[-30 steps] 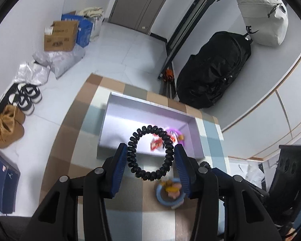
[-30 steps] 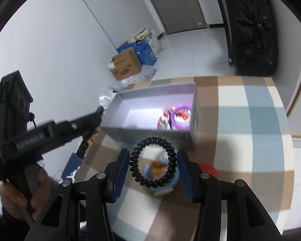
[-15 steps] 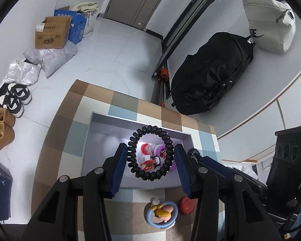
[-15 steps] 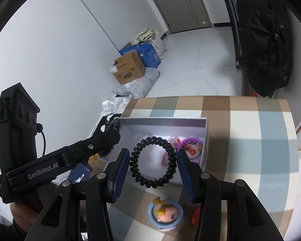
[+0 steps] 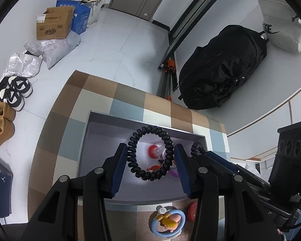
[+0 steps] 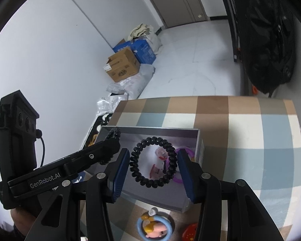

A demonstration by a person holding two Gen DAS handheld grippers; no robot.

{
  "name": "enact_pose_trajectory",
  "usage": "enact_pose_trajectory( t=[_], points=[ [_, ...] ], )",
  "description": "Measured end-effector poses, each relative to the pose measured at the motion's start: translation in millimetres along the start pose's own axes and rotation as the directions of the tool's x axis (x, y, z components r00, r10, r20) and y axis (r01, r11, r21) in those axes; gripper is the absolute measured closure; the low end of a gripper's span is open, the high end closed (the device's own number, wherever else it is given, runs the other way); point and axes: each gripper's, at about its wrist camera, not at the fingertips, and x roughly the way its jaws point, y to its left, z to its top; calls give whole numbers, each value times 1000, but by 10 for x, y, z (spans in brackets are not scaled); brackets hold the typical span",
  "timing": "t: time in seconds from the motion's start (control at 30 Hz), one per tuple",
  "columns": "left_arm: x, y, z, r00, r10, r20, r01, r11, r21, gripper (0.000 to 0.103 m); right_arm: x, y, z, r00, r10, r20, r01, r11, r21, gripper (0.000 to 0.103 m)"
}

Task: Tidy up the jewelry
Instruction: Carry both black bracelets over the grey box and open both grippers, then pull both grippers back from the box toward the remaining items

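**Presently: two coil bands held over the grey box**

1. Left tool [image 5: 150, 156]: blue-padded fingers clenched on a black spiral coil hair band [image 5: 150, 153], the ring upright between the pads, held above the box interior.
2. Right tool [image 6: 153, 160]: blue-padded fingers clenched on a second black spiral coil band [image 6: 153, 161], likewise upright above the box.
3. Shallow grey rectangular box [image 5: 102, 124]: stands on the table with the checked brown, blue and cream cloth [image 5: 74, 124], near its middle. Inside, toward the right end, lie a purple ring [image 6: 187, 152] and small red-and-white trinkets [image 5: 155, 151]; finer detail cannot be told.
4. Light blue ring with a yellow and pink charm [image 5: 168, 222]: on the cloth just outside the box's near wall.
5. Red round piece [image 5: 191, 210]: on the cloth beside the blue ring.
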Motion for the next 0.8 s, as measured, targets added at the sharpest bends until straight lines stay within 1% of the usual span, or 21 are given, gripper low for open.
enact_pose_trajectory(
  t=[0.1,0.2,0.43,0.47,0.5,0.53,0.57,0.6,0.67,0.73,0.8],
  points=[
    [50,-17,1,1000,-1,-21,1,1000,8,61,30,-61,3,1000,11,-5,-11,1000,24,54],
    [61,-26,9,1000,-9,-25,9,1000,10,60,32,-101,12,1000,10,0,-10,999,37,53],
    [144,28,27,999,-12,-39,11,1000,-20,55,-49,-154,57,999,40,36,-42,996,79,52],
    [146,24,28,999,-13,-33,12,1000,-19,53,-61,-148,67,998,49,44,-52,995,79,50],
    [140,11,26,999,-13,-29,13,1000,-12,45,-73,-139,74,997,51,50,-55,996,77,50],
    [124,-8,21,1000,-9,-18,9,1000,-4,39,-89,-134,78,997,50,57,-54,996,74,46],
    [102,-24,19,1000,-7,-4,7,1000,-1,31,-112,-136,80,996,51,68,-56,996,75,36],
    [74,-37,17,1000,-13,13,13,1000,5,28,-136,-146,78,996,53,77,-60,995,81,32],
    [45,-33,15,1000,-20,25,20,1000,3,28,-170,-175,77,994,62,88,-71,993,95,30],
    [35,-14,18,999,-34,13,34,999,-11,28,-220,-216,82,993,60,101,-71,992,108,30],
    [-1,-10,5,999,-24,23,24,1000,-12,28,-272,-262,81,992,54,115,-69,990,125,29]
  ],
)
